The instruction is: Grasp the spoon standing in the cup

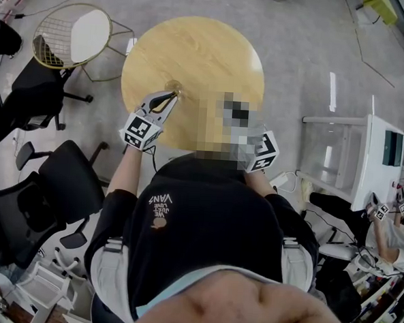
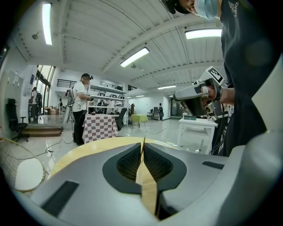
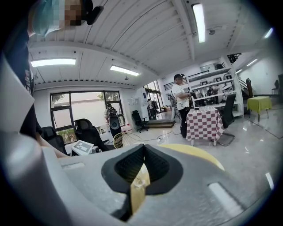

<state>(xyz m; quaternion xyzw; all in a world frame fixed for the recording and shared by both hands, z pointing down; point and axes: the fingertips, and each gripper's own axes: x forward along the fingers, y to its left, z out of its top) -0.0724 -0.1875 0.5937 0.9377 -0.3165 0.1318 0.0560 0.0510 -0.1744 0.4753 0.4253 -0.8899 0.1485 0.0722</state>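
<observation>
The left tool [image 1: 172, 96] has its jaws pressed together on nothing, its tips over the round wooden bench [image 1: 208, 55] and just beside a small shiny cup [image 1: 177, 90] near the bench's middle; the spoon is too small to make out. The right tool [image 3: 143, 149], likewise closed and empty, hovers at the bench's 5 o'clock edge. Grey polished floor [image 1: 304, 54] surrounds the bench, with a wire side table [image 1: 73, 37] at 10 o'clock, black office chairs [image 1: 67, 183] at 8 o'clock and a white desk [image 1: 369, 161] at 3 o'clock.

left gripper [image 1: 172, 95] — grey, black pads [image 2: 128, 164] | marker cube [image 1: 141, 131] black-white | T-shirt [image 1: 205, 219] — black
</observation>
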